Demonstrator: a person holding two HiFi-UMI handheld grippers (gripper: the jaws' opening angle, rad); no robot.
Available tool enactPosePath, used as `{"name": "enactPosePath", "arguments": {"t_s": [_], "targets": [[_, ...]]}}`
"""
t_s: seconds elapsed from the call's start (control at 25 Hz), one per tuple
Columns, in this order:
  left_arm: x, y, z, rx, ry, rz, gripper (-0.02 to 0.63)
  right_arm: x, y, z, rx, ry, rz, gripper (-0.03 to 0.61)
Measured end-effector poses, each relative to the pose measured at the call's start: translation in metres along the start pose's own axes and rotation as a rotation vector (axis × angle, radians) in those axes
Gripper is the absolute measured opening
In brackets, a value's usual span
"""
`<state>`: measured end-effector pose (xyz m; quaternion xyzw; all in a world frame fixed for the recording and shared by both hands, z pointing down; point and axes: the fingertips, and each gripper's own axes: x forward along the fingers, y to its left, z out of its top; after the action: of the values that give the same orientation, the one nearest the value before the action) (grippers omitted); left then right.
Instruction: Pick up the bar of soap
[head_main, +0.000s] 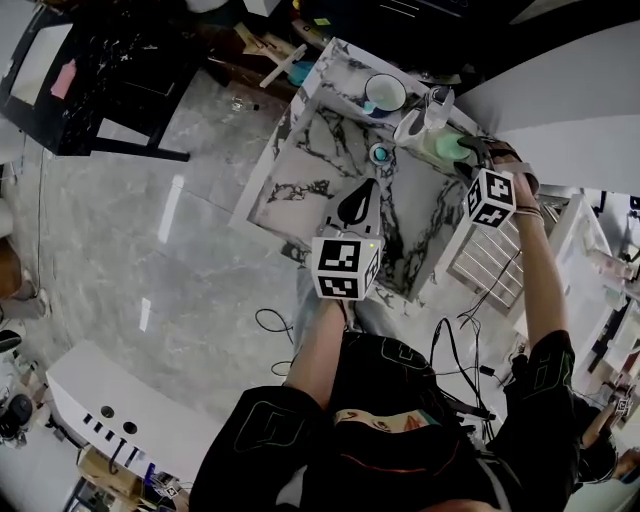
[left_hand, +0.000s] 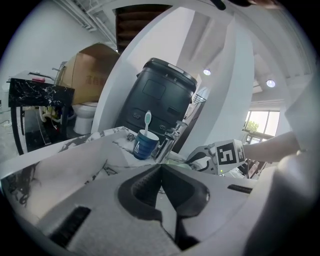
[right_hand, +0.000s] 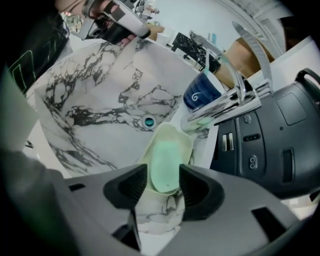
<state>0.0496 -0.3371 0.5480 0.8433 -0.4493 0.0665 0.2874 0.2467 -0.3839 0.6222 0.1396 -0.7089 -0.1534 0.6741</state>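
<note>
A pale green bar of soap (right_hand: 164, 159) lies in a light green dish (right_hand: 172, 134) on the marble sink's rim (right_hand: 155, 220), beside the faucet. My right gripper (right_hand: 164, 179) points steeply down over it. Its jaws stand open on either side of the soap's near end, and I see no pad pressing on it. In the head view the same soap (head_main: 445, 148) sits just left of the right gripper (head_main: 472, 152). My left gripper (head_main: 360, 203) hovers over the marble basin (head_main: 310, 160), shut with nothing between its tips (left_hand: 160, 167).
A chrome faucet (right_hand: 225, 102) and a blue cup (right_hand: 200, 95) holding a toothbrush (left_hand: 148, 120) stand behind the dish. The drain (right_hand: 148, 121) lies in the basin. A black bin-like unit (right_hand: 280, 135) is on the right. Cables (head_main: 275, 325) trail on the floor.
</note>
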Motion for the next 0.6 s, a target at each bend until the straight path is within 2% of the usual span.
{"name": "enactPosePath", "arguments": {"t_s": [0.4, 0.6], "targets": [[0.003, 0.007, -0.003, -0.02, 0.01, 0.001, 0.009, 0.018, -0.003, -0.002, -0.068, 0.04, 0.082, 0.216], [0.008, 0.009, -0.003, -0.024, 0.007, -0.001, 0.008, 0.023, -0.007, 0.003, -0.068, 0.022, 0.104, 0.217]]}}
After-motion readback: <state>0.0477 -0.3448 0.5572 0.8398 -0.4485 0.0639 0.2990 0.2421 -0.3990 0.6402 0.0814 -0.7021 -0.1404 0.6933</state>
